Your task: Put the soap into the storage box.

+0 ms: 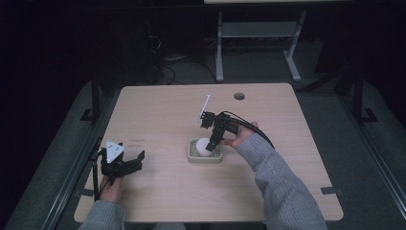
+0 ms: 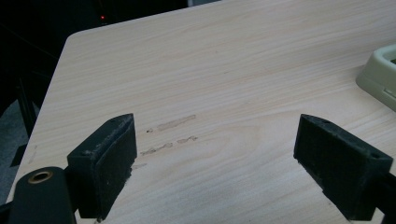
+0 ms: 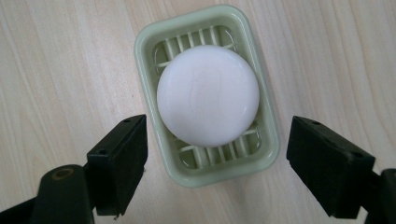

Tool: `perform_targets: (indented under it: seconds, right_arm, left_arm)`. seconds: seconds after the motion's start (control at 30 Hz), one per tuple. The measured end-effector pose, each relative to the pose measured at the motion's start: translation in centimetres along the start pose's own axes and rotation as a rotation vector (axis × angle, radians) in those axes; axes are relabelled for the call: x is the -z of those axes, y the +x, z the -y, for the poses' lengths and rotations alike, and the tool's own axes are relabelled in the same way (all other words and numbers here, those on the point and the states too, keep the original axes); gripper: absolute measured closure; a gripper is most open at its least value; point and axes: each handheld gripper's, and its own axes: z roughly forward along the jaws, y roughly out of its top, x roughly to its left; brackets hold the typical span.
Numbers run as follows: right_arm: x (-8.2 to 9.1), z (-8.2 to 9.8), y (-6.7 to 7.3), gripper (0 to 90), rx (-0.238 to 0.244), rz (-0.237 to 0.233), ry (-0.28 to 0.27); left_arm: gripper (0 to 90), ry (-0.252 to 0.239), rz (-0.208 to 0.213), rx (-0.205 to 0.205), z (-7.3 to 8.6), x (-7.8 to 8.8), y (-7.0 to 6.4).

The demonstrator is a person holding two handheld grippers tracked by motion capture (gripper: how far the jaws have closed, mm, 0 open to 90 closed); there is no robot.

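A round white soap bar [image 3: 208,101] lies in a pale green slatted soap dish [image 3: 267,122] on the wooden table. From above, the soap [image 1: 203,146] and dish [image 1: 192,156] sit at mid-table. My right gripper [image 3: 215,165] hangs open just above them, its jaws on either side of the dish with nothing held; the high view shows it [image 1: 210,142] pointing down at the soap. My left gripper [image 1: 125,162] rests open near the table's front left, well away from the dish. Between its jaws [image 2: 215,161] is bare wood, and a corner of the dish [image 2: 380,77] shows at the right edge.
A round cable hole [image 1: 239,96] lies near the table's far edge. Faint scuff marks [image 2: 170,135] mark the wood ahead of the left gripper. A desk frame [image 1: 258,40] stands on the floor beyond the table. The table's left edge [image 2: 51,88] is close to the left gripper.
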Motion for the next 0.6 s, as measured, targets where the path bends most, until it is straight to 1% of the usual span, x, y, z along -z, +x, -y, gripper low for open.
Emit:
perform_targets:
  seconds: [0.2,0.6]
  right_arm:
    - [0.5,1.0,-0.1,20.5,-0.016,0.005,-0.012]
    - [1.1,2.2,-0.2,20.5,-0.035,0.009,-0.029]
  left_arm:
    - [12.8,0.003,-0.001,0.000,0.0,0.0,0.0]
    - [12.8,0.002,0.000,0.001,0.0,0.0,-0.1]
